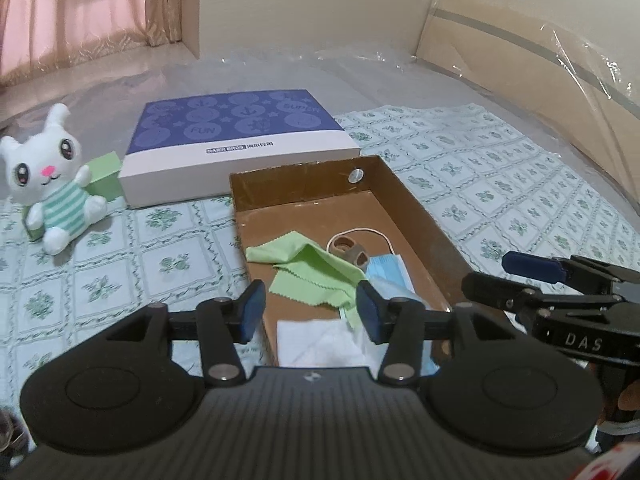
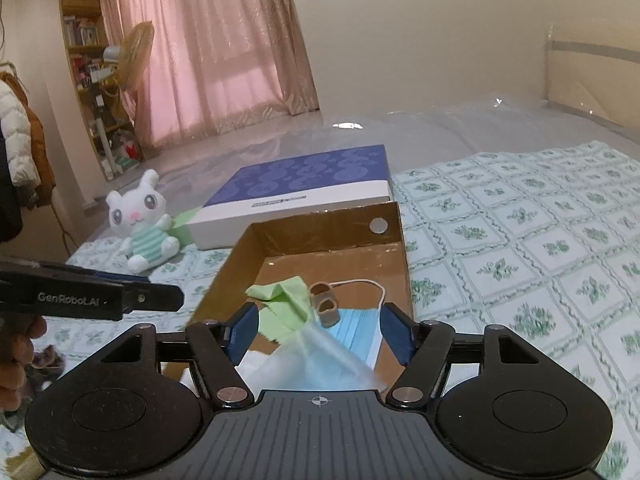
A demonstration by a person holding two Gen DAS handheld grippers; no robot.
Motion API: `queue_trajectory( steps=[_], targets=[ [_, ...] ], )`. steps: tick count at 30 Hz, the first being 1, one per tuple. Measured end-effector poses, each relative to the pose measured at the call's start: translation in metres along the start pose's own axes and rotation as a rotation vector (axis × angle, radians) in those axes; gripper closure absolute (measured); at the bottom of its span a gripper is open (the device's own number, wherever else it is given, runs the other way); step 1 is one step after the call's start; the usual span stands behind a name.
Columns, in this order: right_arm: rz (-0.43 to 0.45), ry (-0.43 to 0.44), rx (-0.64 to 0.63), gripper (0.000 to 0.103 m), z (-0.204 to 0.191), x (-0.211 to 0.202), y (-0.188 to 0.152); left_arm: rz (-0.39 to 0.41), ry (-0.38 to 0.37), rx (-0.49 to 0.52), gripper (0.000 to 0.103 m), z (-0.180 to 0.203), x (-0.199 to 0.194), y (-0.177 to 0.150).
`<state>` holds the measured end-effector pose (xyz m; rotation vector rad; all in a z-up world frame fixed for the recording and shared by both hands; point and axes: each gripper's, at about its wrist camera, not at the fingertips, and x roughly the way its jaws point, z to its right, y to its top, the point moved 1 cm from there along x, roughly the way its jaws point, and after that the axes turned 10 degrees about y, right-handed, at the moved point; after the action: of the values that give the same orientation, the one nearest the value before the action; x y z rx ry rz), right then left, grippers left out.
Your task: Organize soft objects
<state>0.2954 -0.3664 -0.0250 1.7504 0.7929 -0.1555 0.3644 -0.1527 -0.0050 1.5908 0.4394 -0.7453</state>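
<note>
Both pairs of tongs hover at the near end of the open brown box (image 1: pixel 420 216) on the bed; the left tongs (image 1: pixel 310 312) stand spread with nothing pinched, and the right tongs (image 2: pixel 318 334) are spread too, the soft things lying below them rather than between the pads. Inside the box sit a green cloth (image 1: pixel 308 272), a blue face mask (image 2: pixel 356 330), a white cloth (image 1: pixel 316 340) at the near wall and a small tan piece (image 2: pixel 324 304) I cannot name. The white plush bunny (image 1: pixel 52 176) sits far left on the quilt, well apart from the box, leaning on a green block (image 1: pixel 106 170) beside the purple lid (image 1: pixel 240 140); to my eye it is the next thing to fetch; best to swing the left tongs out wide, take it round the striped belly rather than an ear, lift clear of the lid's corner, and set it in the bare far end.
</note>
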Motion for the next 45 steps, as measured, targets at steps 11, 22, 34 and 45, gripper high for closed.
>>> queue_trajectory(
  steps=[11,22,34,45],
  targets=[
    [0.046,0.009,0.049,0.033,-0.038,-0.059,-0.009,0.050,-0.009,-0.069,0.047,-0.020,-0.088,-0.030],
    [0.024,0.064,0.037,0.033,-0.087,-0.083,-0.028,0.058,0.065,-0.168,0.046,-0.068,-0.160,-0.083],
    [-0.064,0.144,-0.011,0.033,-0.141,-0.074,-0.062,0.032,0.197,-0.271,0.046,-0.127,-0.204,-0.143],
    [-0.149,0.200,-0.034,0.033,-0.171,-0.050,-0.085,-0.006,0.310,-0.366,0.046,-0.169,-0.221,-0.183]
  ],
)
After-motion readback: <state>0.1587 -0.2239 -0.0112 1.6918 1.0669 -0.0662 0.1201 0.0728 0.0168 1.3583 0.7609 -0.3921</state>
